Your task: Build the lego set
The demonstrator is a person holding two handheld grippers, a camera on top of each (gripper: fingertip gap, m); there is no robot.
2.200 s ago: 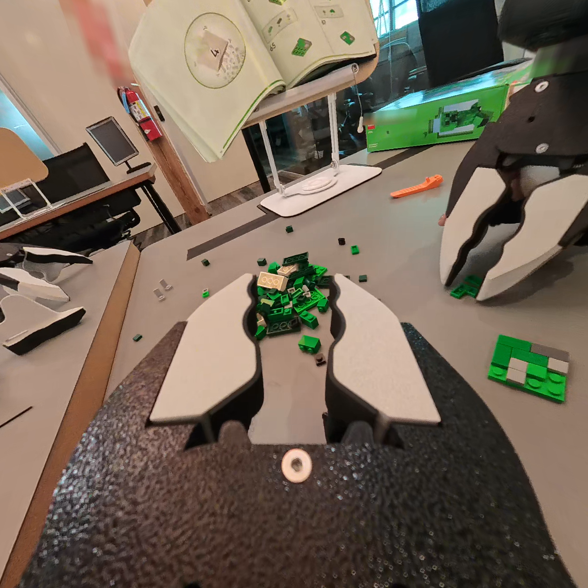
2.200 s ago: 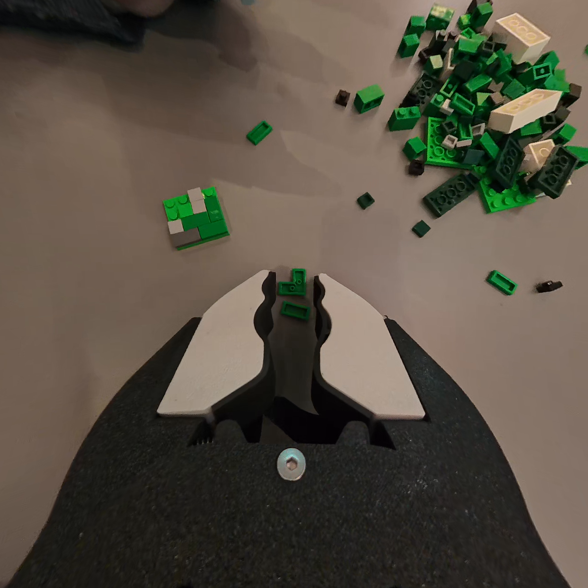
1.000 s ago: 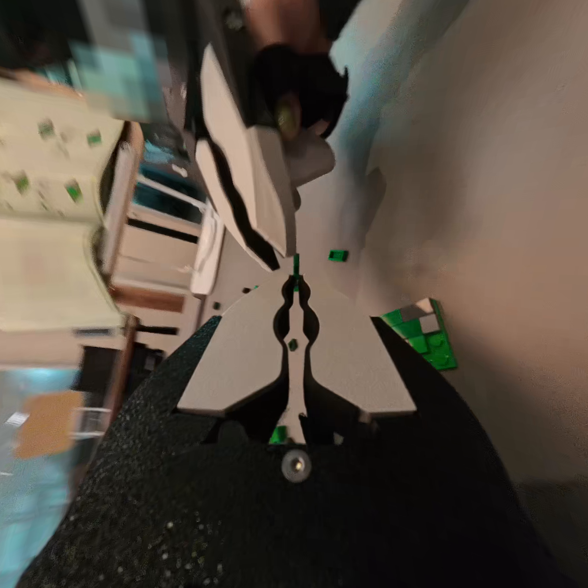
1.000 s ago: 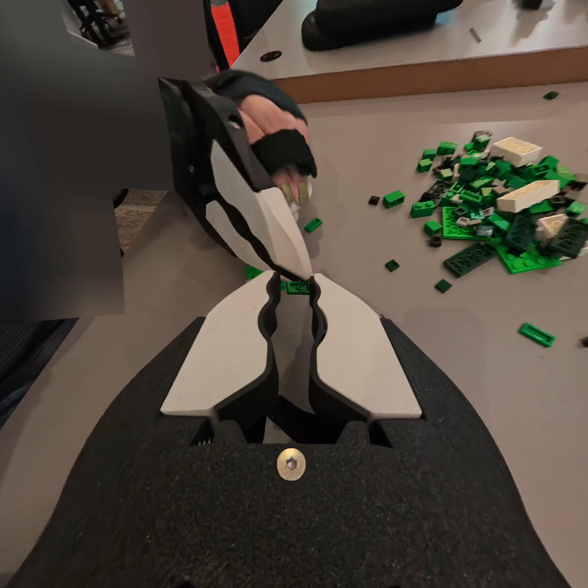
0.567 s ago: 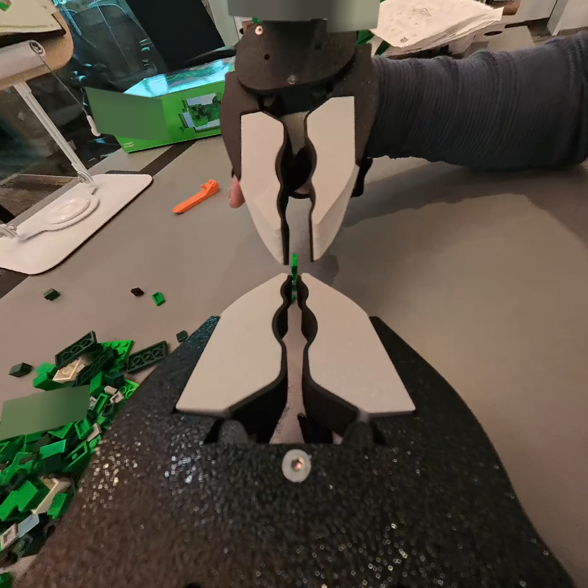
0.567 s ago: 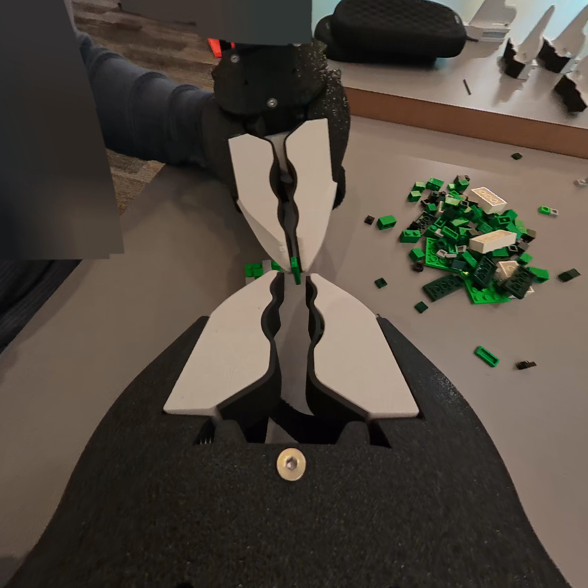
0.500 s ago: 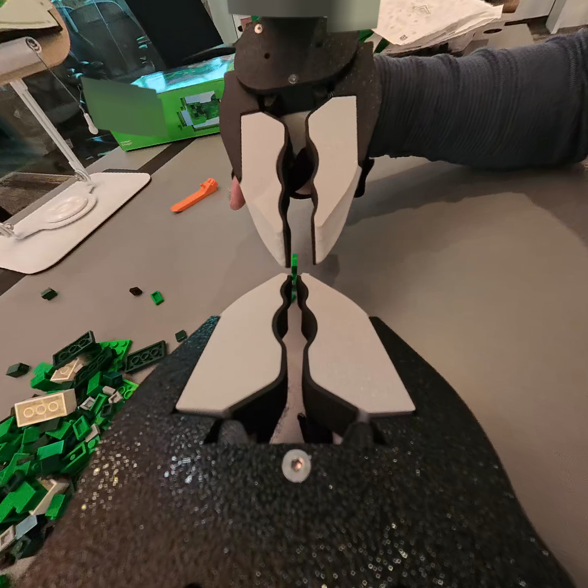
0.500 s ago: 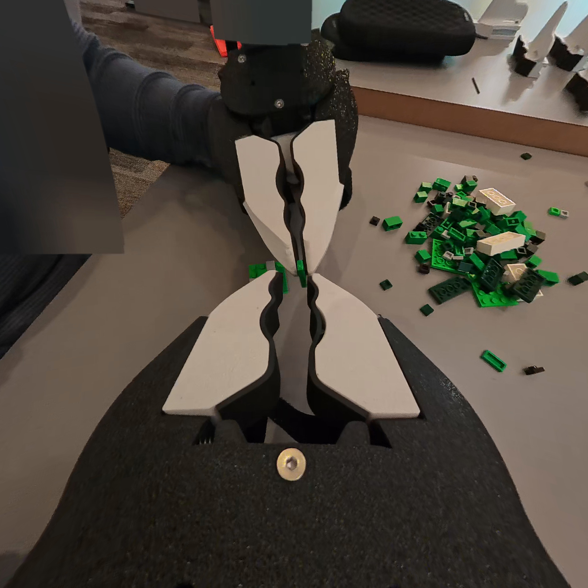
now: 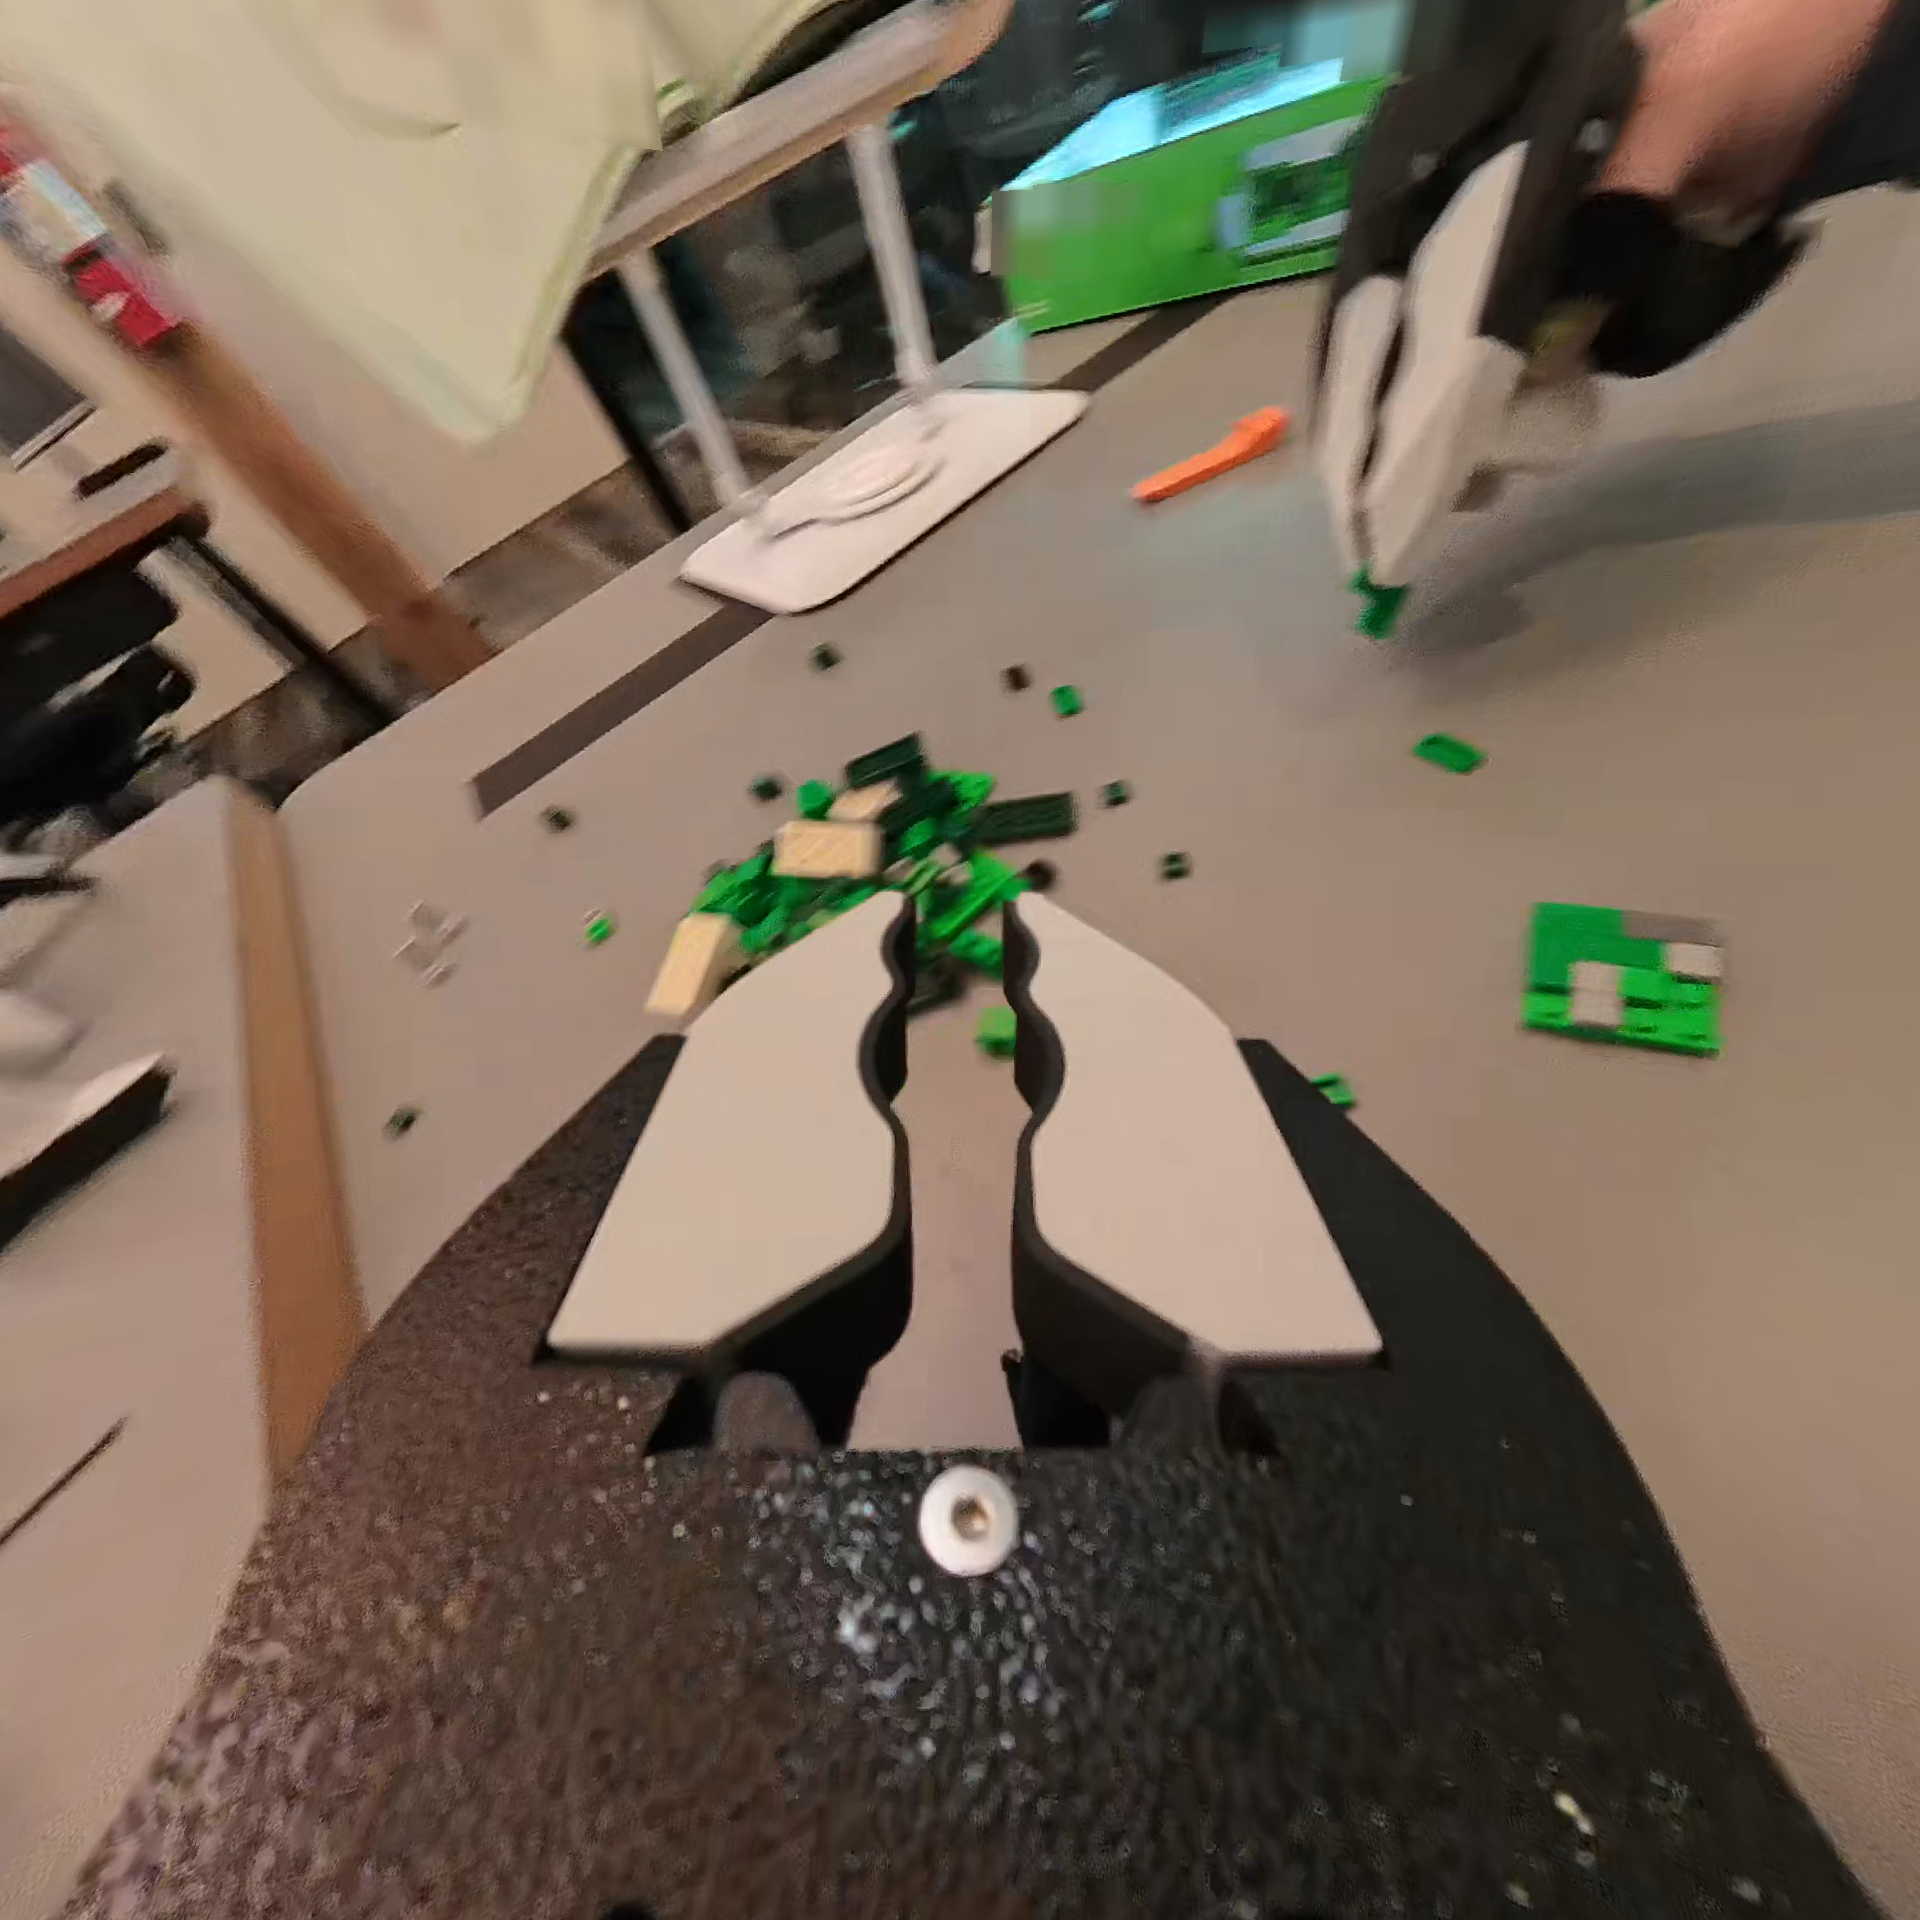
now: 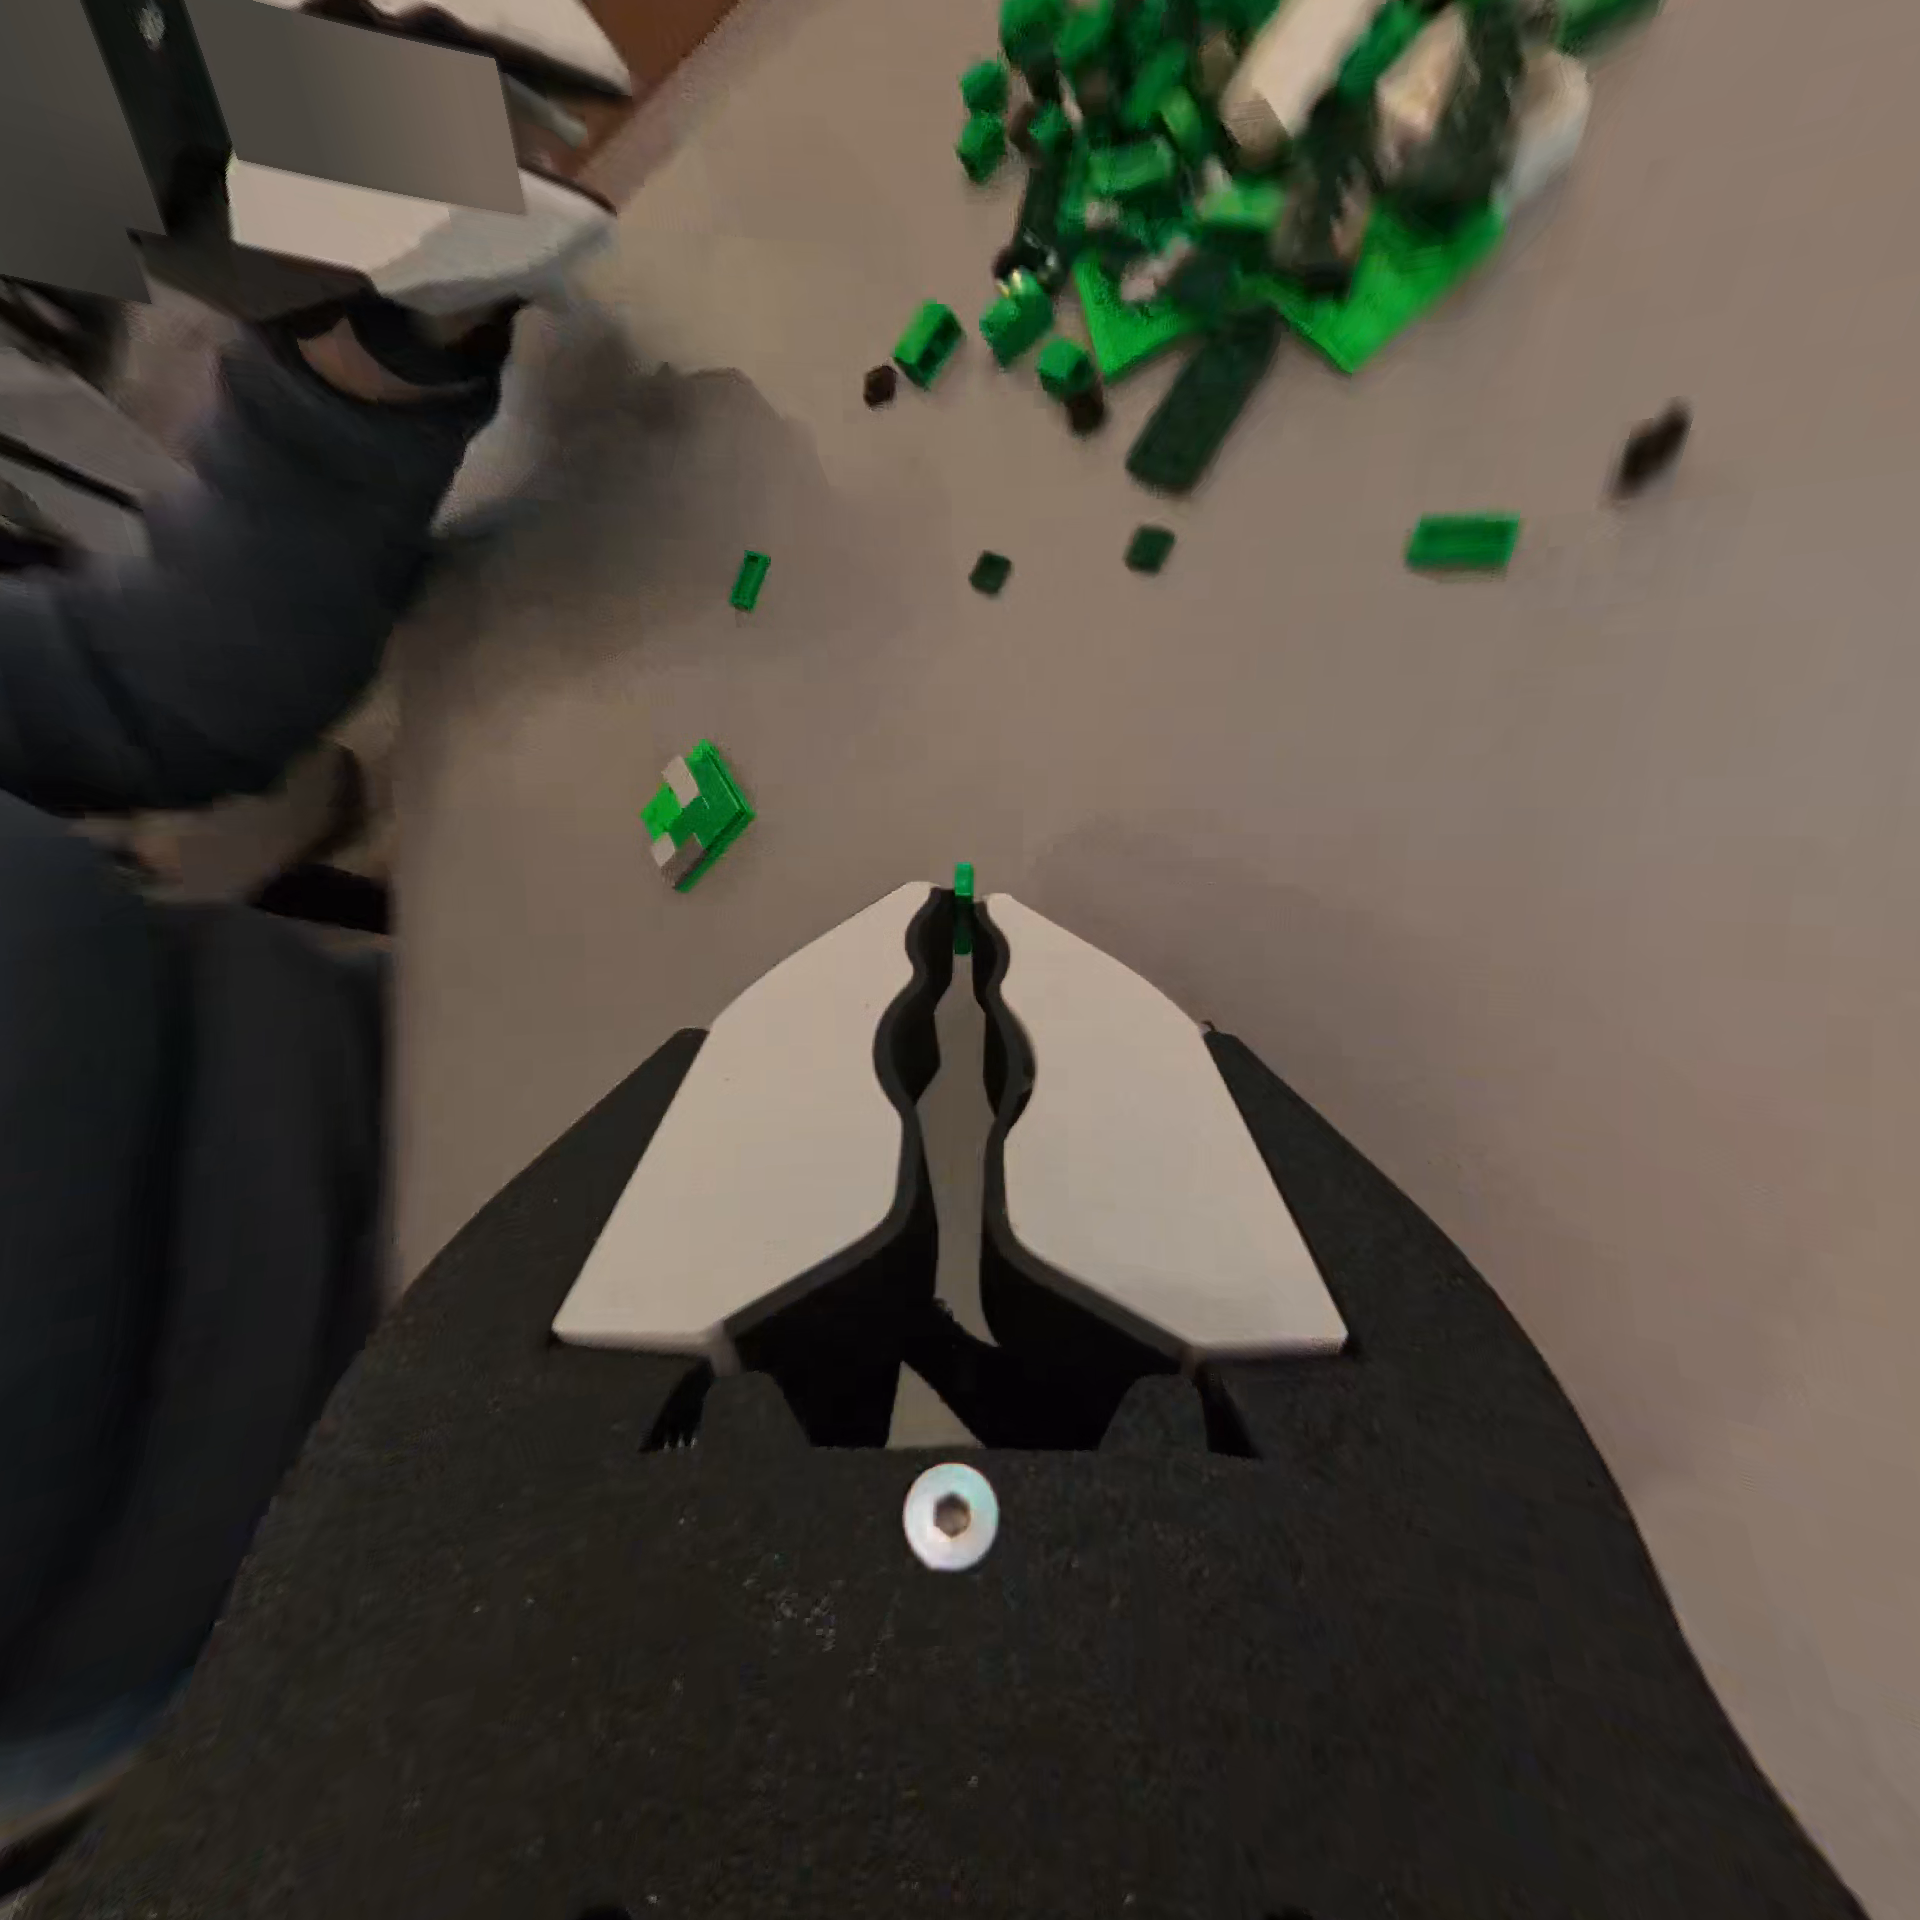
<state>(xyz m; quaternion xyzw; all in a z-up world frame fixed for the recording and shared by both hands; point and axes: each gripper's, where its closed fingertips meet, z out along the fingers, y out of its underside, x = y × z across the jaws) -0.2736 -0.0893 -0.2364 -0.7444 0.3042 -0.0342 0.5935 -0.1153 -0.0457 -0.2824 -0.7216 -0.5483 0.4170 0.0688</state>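
Pinching a small green lego piece [image 10: 963,906] at its very tips, the right claw [image 10: 961,914] is nearly closed, with the piece standing on edge and poking out just past the fingertips above the grey worktop [image 10: 1351,831]. From the left wrist view the same claw [image 9: 1377,566] appears at the upper right, held in a person's hand [image 9: 1704,135], with the green piece [image 9: 1378,608] hanging from its tips close to the worktop [image 9: 1558,1247]. The left claw [image 9: 958,914] stands parted with a clear gap between its fingers and holds nothing; through the gap only the worktop and a loose green brick [image 9: 995,1031] show. Just beyond its tips lies the pile of loose bricks [image 9: 883,873], mostly bright and dark green with a few tan ones, and small pieces are scattered around it. A partly built flat green plate with grey and white tiles [image 9: 1621,982] lies flat to the right of the left claw, apart from the pile. In the right wrist view that plate [image 10: 698,816] sits ahead and to the left of the right claw, with the pile [image 10: 1247,187] farther off at the upper right. An orange tool [image 9: 1210,468], a white stand base [image 9: 883,509] and a green box [image 9: 1143,239] lie at the far side of the worktop. Much of both views is motion-blurred.
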